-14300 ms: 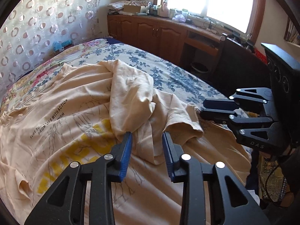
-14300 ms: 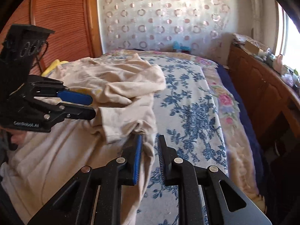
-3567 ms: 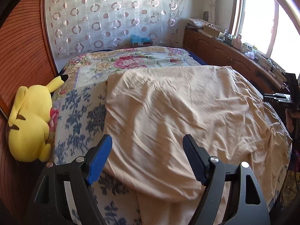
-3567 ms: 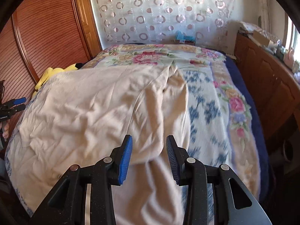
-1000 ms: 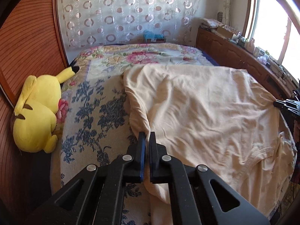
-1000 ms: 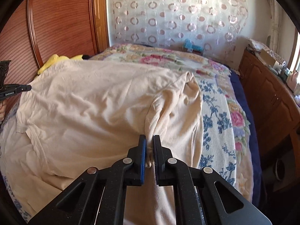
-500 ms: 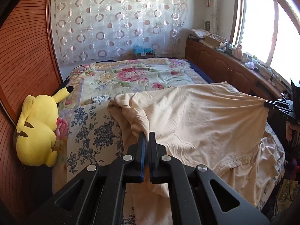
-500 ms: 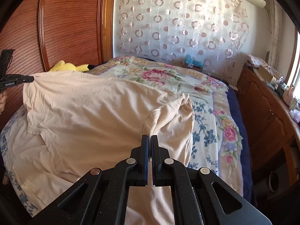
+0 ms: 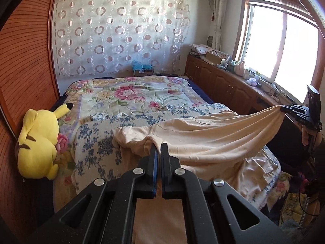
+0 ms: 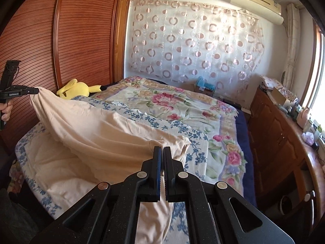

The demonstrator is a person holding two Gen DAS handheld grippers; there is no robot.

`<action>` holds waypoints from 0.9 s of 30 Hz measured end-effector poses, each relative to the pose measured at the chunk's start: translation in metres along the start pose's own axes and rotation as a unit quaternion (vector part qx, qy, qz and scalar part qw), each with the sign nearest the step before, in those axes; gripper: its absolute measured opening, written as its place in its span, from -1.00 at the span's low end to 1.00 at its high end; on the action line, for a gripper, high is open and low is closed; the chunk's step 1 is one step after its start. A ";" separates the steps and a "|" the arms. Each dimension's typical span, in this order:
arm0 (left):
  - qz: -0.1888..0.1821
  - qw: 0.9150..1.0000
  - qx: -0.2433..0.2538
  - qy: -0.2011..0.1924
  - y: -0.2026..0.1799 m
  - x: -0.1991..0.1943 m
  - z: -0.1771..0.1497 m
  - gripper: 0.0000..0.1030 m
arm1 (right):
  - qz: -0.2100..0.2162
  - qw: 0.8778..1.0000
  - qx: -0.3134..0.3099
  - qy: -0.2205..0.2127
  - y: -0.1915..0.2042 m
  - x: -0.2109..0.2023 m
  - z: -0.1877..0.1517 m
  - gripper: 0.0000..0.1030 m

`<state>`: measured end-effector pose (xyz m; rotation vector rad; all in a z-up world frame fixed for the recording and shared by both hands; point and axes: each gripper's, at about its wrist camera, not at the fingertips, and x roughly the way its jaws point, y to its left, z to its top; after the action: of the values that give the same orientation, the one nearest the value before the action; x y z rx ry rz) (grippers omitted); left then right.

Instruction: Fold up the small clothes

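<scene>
Floral bed (image 9: 130, 97); both grippers (image 9: 158, 148) (image 10: 162, 152) clamped on beige shirt (image 9: 213, 140).

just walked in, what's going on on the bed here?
A person holds a handheld gripper in each hand and is folding a peach-coloured cotton T-shirt over a floral-quilted bed. The left gripper and right gripper are each shut on a pinch of the shirt, holding one edge up off the bed so the fabric sags between them. The rest of the shirt lies on the quilt. A yellow plush toy sits at the bed's edge by the wooden wardrobe.
</scene>
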<state>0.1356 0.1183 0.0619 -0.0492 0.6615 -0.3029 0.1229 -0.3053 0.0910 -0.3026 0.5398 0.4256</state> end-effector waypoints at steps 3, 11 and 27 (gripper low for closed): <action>0.015 1.000 -0.004 0.013 0.007 -0.005 -0.013 -0.93 | 0.002 1.000 0.005 -0.003 0.002 -0.026 -0.004 -0.96; 0.030 0.989 -0.014 0.142 0.022 0.075 -0.090 -0.93 | 0.023 0.992 0.023 0.126 0.011 0.044 -0.073 -0.96; 0.027 0.993 -0.004 0.113 0.008 0.055 -0.123 0.13 | 0.040 0.986 0.104 0.123 0.012 0.063 -0.133 -0.17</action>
<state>0.1033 0.1159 -0.0694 -0.0035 0.8873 -0.2558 0.1090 -0.3266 -0.0542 -0.1328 0.8343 0.4069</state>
